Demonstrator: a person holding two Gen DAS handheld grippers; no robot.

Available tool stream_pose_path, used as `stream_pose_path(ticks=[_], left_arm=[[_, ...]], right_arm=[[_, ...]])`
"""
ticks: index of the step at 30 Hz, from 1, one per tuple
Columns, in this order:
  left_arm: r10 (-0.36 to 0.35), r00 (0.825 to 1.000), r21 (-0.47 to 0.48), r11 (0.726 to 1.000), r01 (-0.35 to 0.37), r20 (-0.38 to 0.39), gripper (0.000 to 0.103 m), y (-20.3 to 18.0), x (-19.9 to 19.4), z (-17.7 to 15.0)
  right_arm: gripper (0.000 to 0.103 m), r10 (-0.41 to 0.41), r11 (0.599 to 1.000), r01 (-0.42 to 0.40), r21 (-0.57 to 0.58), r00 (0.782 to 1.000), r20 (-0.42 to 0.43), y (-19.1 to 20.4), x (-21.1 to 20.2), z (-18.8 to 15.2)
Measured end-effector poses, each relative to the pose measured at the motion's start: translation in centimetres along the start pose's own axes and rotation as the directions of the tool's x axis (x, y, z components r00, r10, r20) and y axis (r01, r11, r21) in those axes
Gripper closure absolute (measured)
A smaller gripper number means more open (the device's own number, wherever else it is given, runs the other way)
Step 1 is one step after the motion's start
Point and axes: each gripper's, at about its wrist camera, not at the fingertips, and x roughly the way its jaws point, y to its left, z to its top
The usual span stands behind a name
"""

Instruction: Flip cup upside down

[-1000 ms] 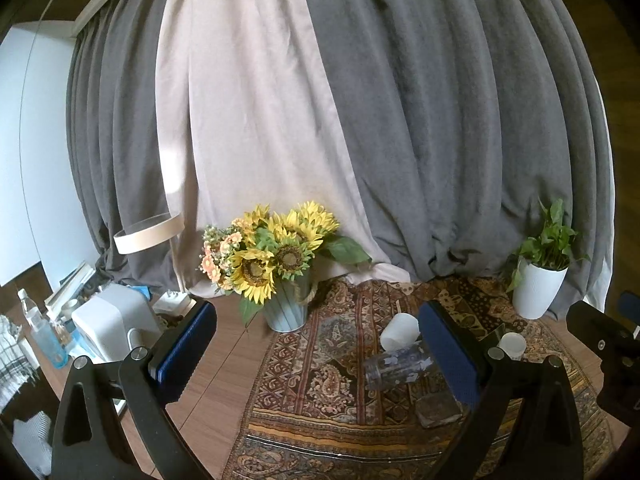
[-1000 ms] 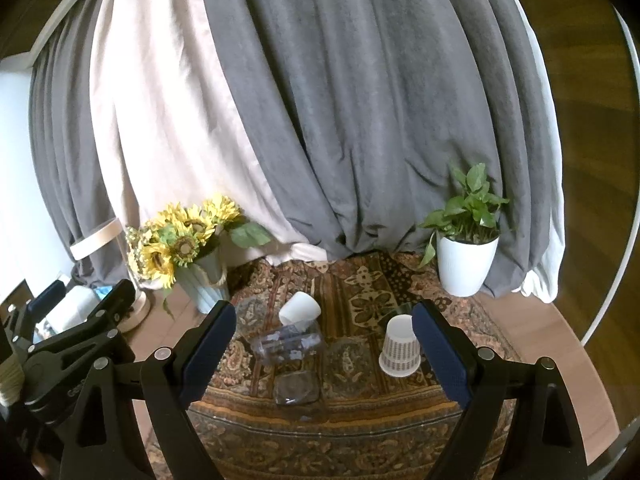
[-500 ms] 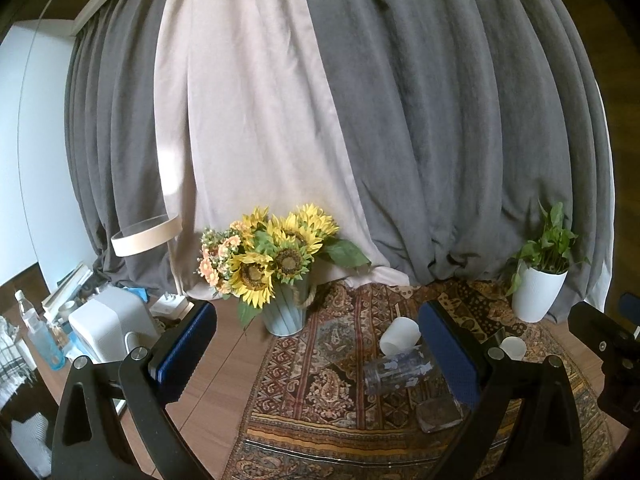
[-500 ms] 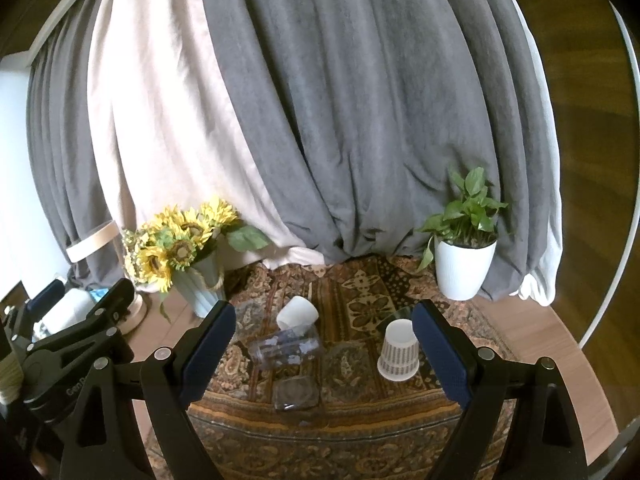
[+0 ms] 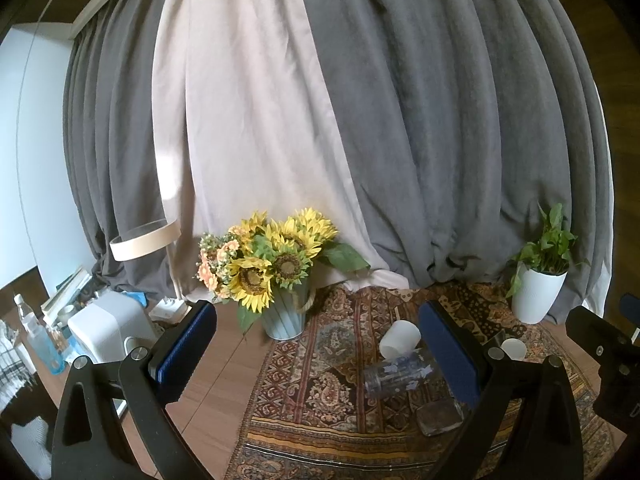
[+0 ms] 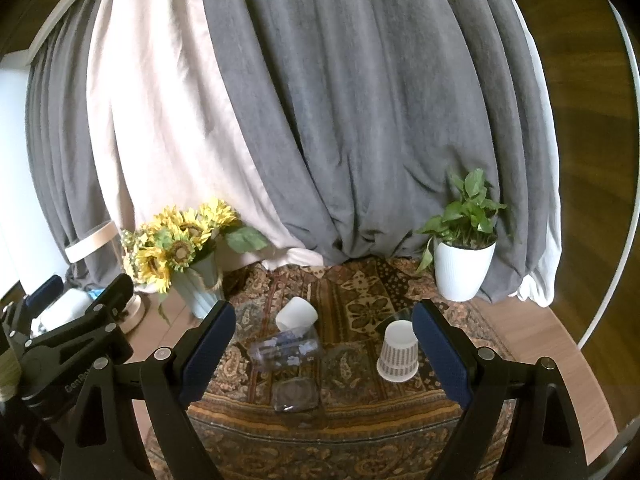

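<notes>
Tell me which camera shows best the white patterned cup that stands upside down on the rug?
The right wrist view: the patterned cup stands whole and unobstructed on the rug, beside the right tool's right finger. In the left wrist view only its base peeks out behind the left tool's right finger.

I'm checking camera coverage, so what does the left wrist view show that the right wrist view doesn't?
Only the left wrist view shows the white appliance and the water bottle at the left edge. Only the right wrist view shows the whole patterned paper cup, standing upside down on the rug. Both show the sunflower vase, the potted plant, the white cup on its side and the clear tumbler lying down.
</notes>
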Motion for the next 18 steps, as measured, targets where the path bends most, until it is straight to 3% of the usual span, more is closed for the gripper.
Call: stream_pose_path(ticks=[18], left_arm=[[-0.007,1.000,-0.003,1.000,0.007,-0.001,0.000,0.02,-0.18,-0.13]], right_arm=[[0.013,-0.008,1.000,0.008,0.002,1.000,0.001,0.06,-0.05,-0.16]])
